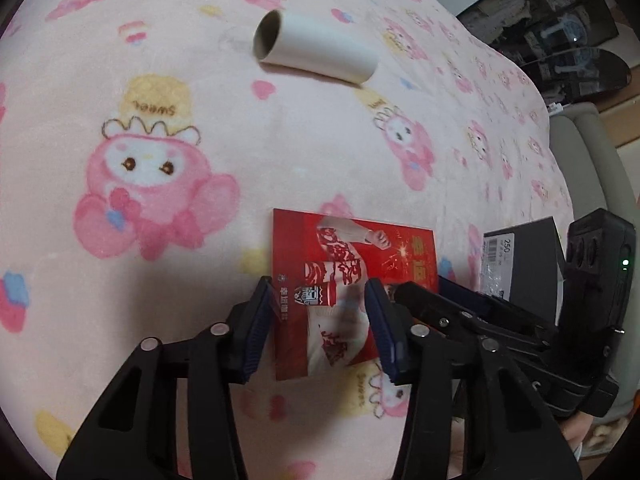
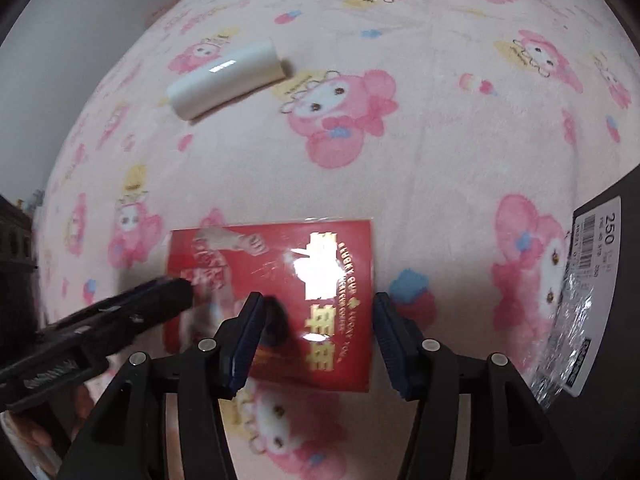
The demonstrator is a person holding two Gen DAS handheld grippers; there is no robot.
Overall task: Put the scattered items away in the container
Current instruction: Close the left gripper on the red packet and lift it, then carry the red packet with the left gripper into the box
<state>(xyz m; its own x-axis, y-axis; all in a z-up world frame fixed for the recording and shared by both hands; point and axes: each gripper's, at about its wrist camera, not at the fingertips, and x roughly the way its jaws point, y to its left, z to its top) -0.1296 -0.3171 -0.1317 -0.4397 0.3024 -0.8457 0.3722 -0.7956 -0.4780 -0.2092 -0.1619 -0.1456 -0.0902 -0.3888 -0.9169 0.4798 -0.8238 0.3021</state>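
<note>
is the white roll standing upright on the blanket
No, the white roll lies on its side on the pink blanket, with its open cardboard end showing in the left wrist view.

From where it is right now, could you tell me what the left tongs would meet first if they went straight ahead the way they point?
Most likely the red packet: the open left tongs already straddle its near edge on the pink blanket. Height above it is unclear. The white roll lies much farther on.
</note>
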